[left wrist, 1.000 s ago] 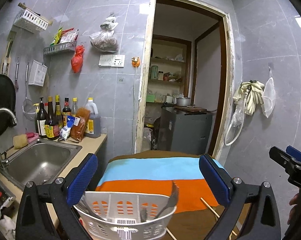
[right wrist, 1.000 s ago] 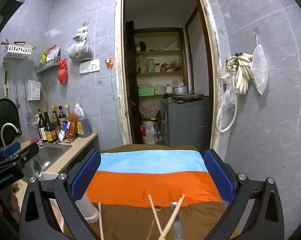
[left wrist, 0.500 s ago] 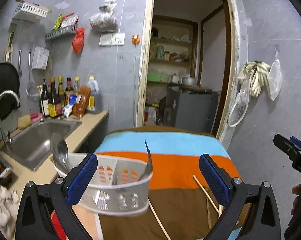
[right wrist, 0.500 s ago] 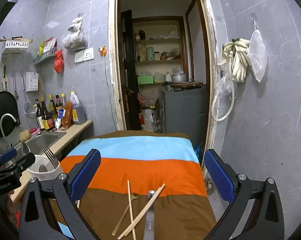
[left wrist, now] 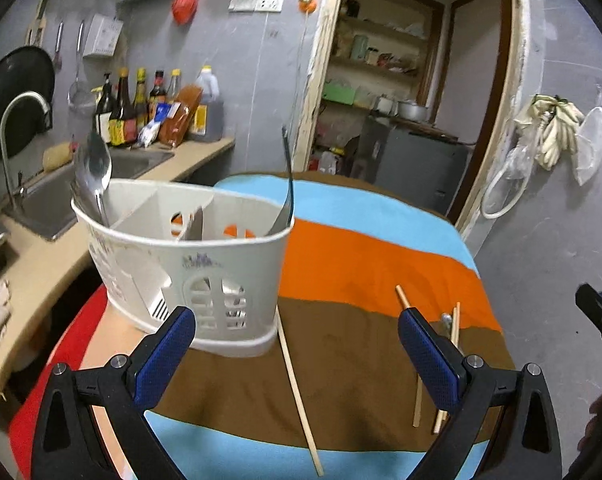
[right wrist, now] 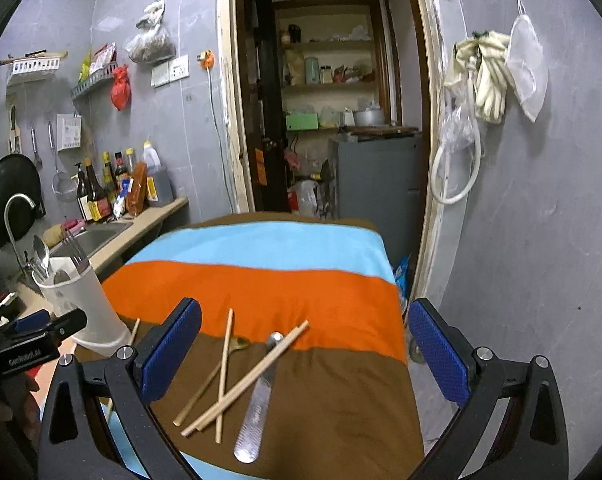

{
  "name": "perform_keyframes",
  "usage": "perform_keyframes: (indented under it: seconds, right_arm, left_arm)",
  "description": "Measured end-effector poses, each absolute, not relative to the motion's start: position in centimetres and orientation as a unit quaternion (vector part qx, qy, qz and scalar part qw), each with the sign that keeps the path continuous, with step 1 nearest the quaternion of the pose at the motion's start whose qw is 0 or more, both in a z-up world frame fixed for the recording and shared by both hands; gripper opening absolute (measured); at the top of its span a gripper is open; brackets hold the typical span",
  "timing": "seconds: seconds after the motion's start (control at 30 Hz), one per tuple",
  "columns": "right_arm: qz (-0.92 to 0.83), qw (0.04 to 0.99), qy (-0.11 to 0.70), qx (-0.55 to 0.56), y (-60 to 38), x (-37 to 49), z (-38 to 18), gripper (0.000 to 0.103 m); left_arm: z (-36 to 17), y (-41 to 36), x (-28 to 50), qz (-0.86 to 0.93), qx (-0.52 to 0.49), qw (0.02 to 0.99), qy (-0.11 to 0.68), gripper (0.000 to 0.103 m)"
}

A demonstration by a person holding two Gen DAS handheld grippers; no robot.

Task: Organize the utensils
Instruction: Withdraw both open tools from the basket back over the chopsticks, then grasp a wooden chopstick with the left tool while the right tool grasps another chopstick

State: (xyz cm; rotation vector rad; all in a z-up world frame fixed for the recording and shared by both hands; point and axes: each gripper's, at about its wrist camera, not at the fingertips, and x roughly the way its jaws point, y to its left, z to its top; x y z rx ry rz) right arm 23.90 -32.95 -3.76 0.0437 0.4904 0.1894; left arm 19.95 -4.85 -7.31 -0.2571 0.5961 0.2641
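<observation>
Both my left gripper (left wrist: 297, 356) and right gripper (right wrist: 305, 344) hang with jaws released. The crossed chopsticks (right wrist: 241, 376) probably overlap the spoon handle (right wrist: 257, 400), so I might scatter them.

Sauce bottles (left wrist: 141, 108) beside sink (left wrist: 57, 196); gloves (right wrist: 487, 76) on wall.

The cloth (right wrist: 261, 288) runs in stripes: light blue far, orange, then brown, light blue again nearest. The caddy (left wrist: 205, 256) is cream-white, the chopsticks (right wrist: 241, 376) pale wood, the tongs' pads (right wrist: 441, 352) blue.
</observation>
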Motion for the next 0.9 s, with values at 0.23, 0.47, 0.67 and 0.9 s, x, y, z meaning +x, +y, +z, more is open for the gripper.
perform_keyframes:
  seconds: [0.23,0.47,0.67,0.9]
  right_arm:
    - [0.126,0.949,0.285,0.051,-33.6,25.7,-8.1,0.101]
    - [0.164,0.919,0.353,0.064,-32.5,28.6,-12.9,0.088]
    - [0.175,0.902,0.389,0.071,-31.6,30.7,-15.7,0.066]
    - [0.216,0.883,0.408,0.084,-30.7,32.8,-17.6,0.057]
  left_arm:
    - [-9.5,-5.4,21.5,0.134,-0.123,0.928,0.325,0.090]
    - [-12.2,-5.0,23.8,0.126,-0.138,0.906,0.379,0.055]
    - [-14.0,-5.0,25.2,0.125,-0.147,0.889,0.414,0.037]
    - [-15.1,-5.3,26.4,0.117,-0.155,0.880,0.434,0.014]
